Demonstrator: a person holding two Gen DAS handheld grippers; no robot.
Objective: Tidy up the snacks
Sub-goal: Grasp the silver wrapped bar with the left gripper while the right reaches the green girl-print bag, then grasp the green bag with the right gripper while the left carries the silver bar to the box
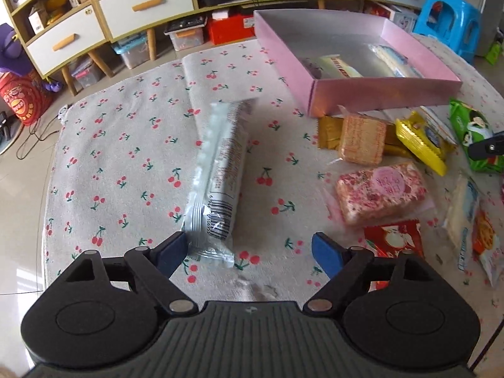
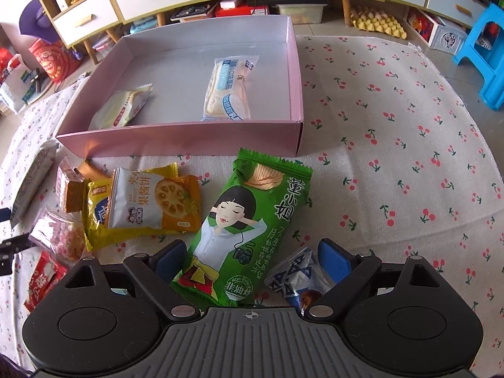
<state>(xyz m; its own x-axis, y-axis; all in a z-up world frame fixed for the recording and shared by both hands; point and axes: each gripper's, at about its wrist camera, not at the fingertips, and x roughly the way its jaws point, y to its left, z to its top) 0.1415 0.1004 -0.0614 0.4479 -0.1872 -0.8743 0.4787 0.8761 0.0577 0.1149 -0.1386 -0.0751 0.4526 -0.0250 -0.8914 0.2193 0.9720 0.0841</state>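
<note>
Left wrist view: your left gripper (image 1: 249, 250) has its jaws spread, the white wafer pack (image 1: 217, 173) beside the near-left pad, short of the pink box (image 1: 378, 91). Right wrist view: your right gripper (image 2: 252, 260) straddles the green chip bag (image 2: 242, 226), jaws spread. Two packets boxed; many remain outside.

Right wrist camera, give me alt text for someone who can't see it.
The open right gripper straddles a green chip packet lying on a cherry-print cloth, a small blue-and-white packet beside it. Behind sits a shallow pink box holding two wrapped snacks, with more packets piled at left.
</note>
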